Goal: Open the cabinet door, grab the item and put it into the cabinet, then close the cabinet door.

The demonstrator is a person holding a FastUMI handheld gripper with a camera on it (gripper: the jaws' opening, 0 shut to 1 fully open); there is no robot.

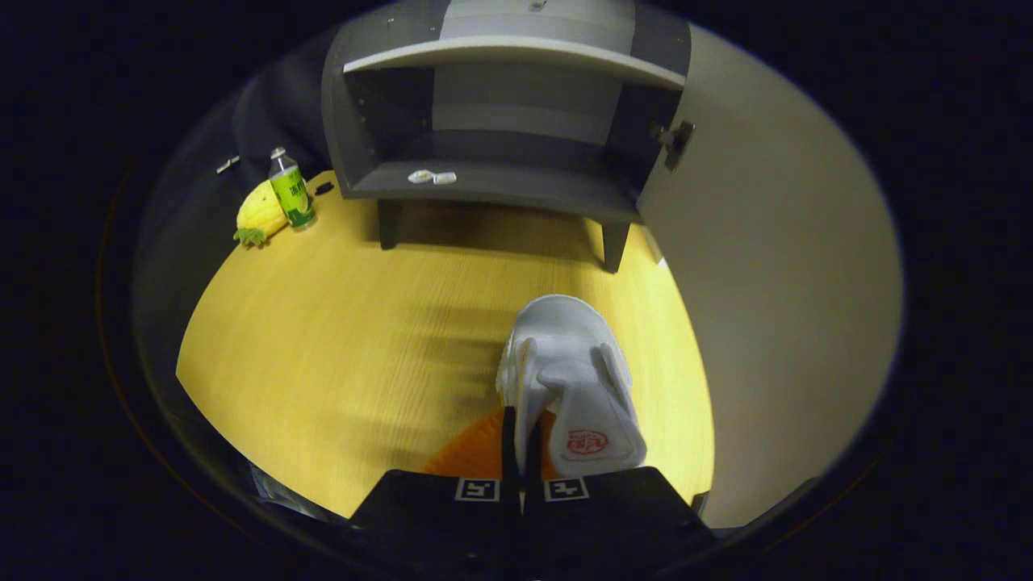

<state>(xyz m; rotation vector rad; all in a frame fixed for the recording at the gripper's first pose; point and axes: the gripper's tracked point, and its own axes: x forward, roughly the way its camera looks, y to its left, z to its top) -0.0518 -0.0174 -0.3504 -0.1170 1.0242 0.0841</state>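
Your gripper (520, 452) pinches a white shoe (565, 363) of smooth, matt leather-like upper with an orange ribbed sole. The table (339, 339) is satin wood grain. At 12 o'clock, the grey cabinet (500, 121) looks matt laminate; its hinge (676, 141) is metal

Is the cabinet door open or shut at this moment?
Open. The cabinet door is swung wide on its hinge, baring the cabinet shelves; the hand-held gripper pinches the white shoe.
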